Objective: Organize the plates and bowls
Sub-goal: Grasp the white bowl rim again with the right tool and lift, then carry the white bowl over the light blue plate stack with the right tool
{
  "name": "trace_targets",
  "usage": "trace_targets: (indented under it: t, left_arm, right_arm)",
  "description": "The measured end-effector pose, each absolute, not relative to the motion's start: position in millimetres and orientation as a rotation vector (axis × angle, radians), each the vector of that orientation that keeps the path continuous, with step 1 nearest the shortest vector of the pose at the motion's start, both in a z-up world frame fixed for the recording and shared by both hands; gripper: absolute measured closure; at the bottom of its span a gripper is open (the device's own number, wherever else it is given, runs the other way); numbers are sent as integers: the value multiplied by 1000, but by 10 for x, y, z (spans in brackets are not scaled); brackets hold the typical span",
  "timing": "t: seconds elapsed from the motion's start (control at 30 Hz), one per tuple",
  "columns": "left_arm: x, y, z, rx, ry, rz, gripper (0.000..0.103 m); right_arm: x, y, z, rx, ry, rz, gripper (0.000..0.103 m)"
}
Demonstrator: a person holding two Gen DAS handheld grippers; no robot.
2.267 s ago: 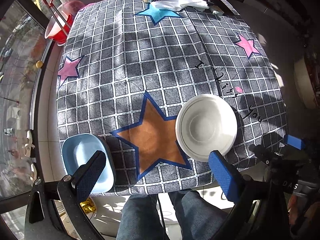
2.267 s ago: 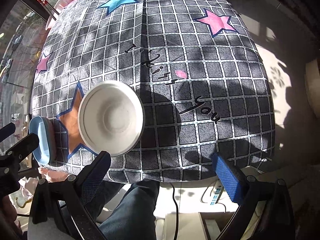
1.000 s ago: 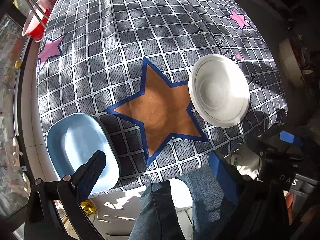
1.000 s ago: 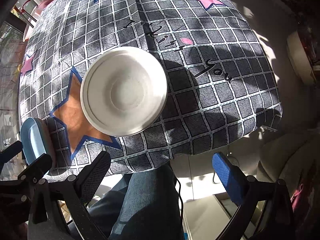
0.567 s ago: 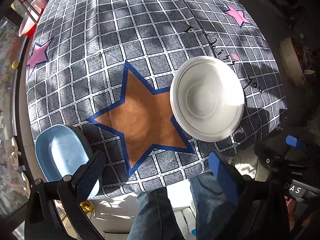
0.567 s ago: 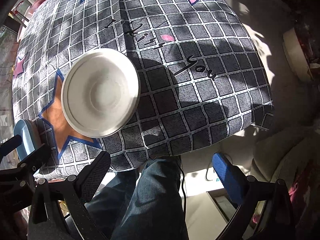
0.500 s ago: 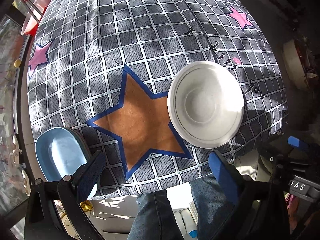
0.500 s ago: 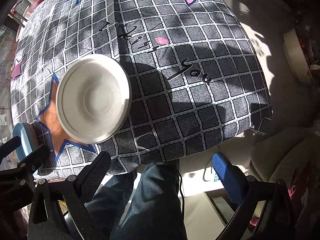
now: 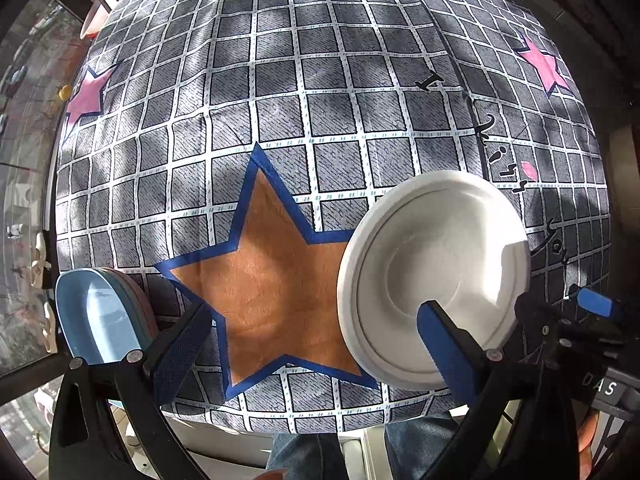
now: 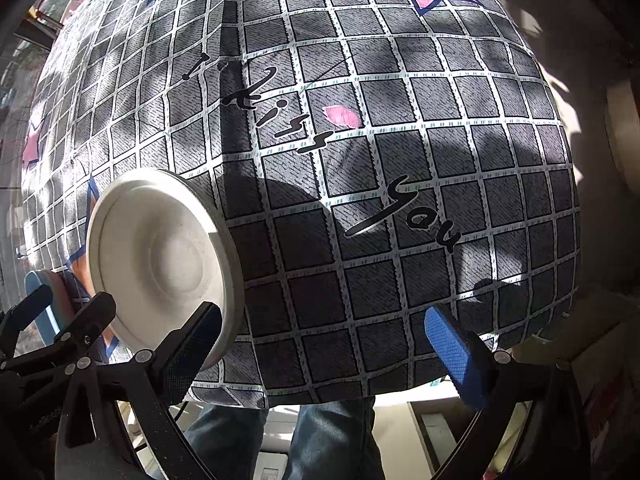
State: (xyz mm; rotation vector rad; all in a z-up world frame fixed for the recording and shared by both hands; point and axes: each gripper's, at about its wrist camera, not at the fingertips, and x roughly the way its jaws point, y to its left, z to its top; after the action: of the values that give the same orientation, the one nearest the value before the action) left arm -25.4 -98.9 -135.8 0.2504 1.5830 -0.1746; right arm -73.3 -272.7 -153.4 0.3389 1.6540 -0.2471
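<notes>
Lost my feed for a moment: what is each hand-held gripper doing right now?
Left hand-held gripper: open, holding nothing, over the orange star beside the round white plate.
Right hand-held gripper: open, holding nothing.

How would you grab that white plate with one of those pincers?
Probably by its rim. The white plate lies flat, right side up, near the table's front edge, so its raised near lip is what thin fingers can pinch. The open right gripper could come in low from that front edge.
</notes>
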Motion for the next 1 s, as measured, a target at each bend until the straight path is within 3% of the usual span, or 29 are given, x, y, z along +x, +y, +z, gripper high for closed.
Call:
trace_targets:
  t: [0.27, 0.33, 0.5, 0.57, 0.67, 0.73, 1.0]
  left_arm:
    - [-160, -1022, -1724, 316, 1609, -151, 1]
    - [-162, -1045, -1777, 324, 1615, -157, 5]
    - [-190, -1061, -1858, 289, 1637, -197, 17]
    - [-212, -1083, -1854, 246, 1648, -222, 31]
    - [-236, -1116, -1847, 189, 1670, -277, 54]
    - [-250, -1176, -1846, 184, 1687, -310, 66]
    - [-416, -1126, -1691, 193, 1673, -307, 65]
  right_arm:
    - [-498, -2670, -1869, 332, 1673, -196, 1]
    - [-450, -2654, -1909, 335, 1681, -185, 1]
    - [-425, -2488, -1944, 357, 1670, -118, 35]
    - [-402, -2357, -1954, 366, 1680, -64, 59]
    - [-403, -2233, -1998, 440, 1699, -19, 80]
    - [-406, -2173, -2004, 454, 1697, -43, 80]
    - [-488, -1748, -1875, 398, 1709, -49, 80]
